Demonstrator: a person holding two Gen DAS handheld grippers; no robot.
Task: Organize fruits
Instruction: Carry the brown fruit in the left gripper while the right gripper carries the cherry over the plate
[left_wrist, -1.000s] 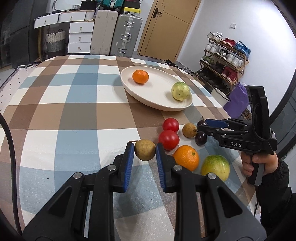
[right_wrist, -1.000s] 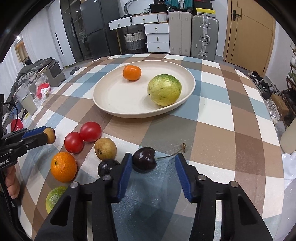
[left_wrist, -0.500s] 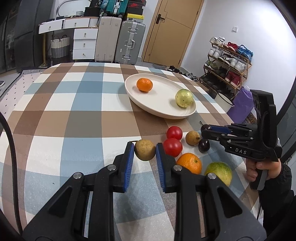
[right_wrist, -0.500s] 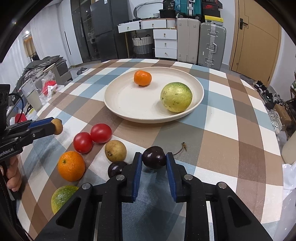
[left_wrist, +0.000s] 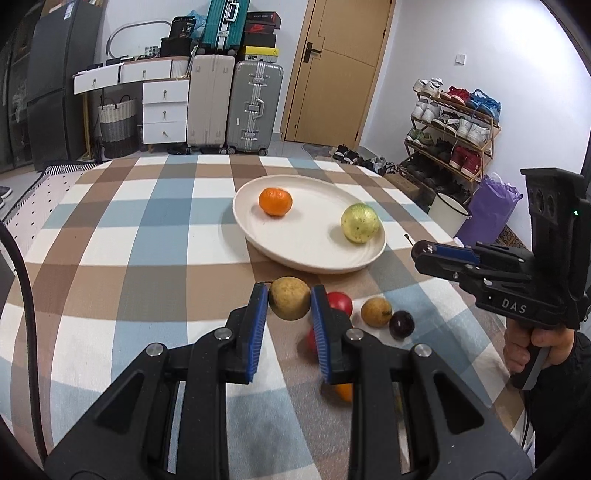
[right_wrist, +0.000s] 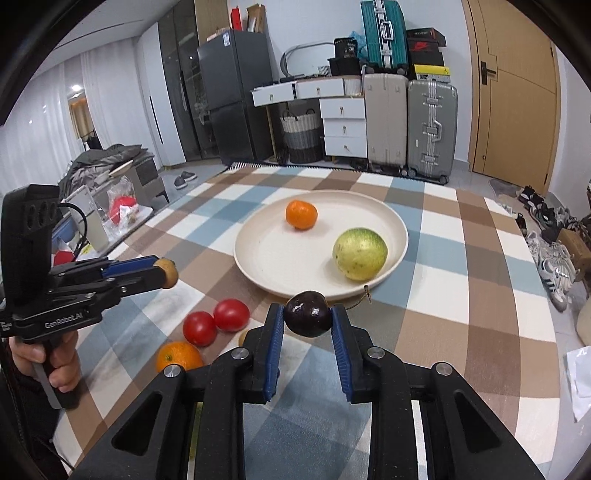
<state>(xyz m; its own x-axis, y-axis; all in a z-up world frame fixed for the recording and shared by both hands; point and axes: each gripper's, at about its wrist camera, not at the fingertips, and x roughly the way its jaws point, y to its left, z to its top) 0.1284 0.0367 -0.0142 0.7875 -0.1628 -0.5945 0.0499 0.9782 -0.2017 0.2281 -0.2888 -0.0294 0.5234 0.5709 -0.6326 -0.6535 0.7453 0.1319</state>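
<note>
My left gripper (left_wrist: 289, 297) is shut on a brown round fruit (left_wrist: 289, 298) and holds it above the checked tablecloth, short of the cream plate (left_wrist: 306, 254). My right gripper (right_wrist: 308, 314) is shut on a dark cherry (right_wrist: 308, 313) with a stem, lifted near the plate's front rim (right_wrist: 280, 288). The plate holds a mandarin (left_wrist: 275, 201) and a green-yellow fruit (left_wrist: 359, 223). On the cloth lie two tomatoes (right_wrist: 216, 321), an orange (right_wrist: 178, 355), a small brown fruit (left_wrist: 376, 312) and another dark cherry (left_wrist: 402, 324).
The table edge runs along the right side, with a shoe rack (left_wrist: 454, 125) and a purple bag (left_wrist: 493, 210) beyond. Suitcases (left_wrist: 255, 107) and white drawers (left_wrist: 164, 110) stand behind the table's far end. Boxes with clutter (right_wrist: 122, 210) sit left of the table.
Both grippers rose from the cloth and moved toward the plate with their fruit. The right gripper closed on the dark cherry and lifted it.
</note>
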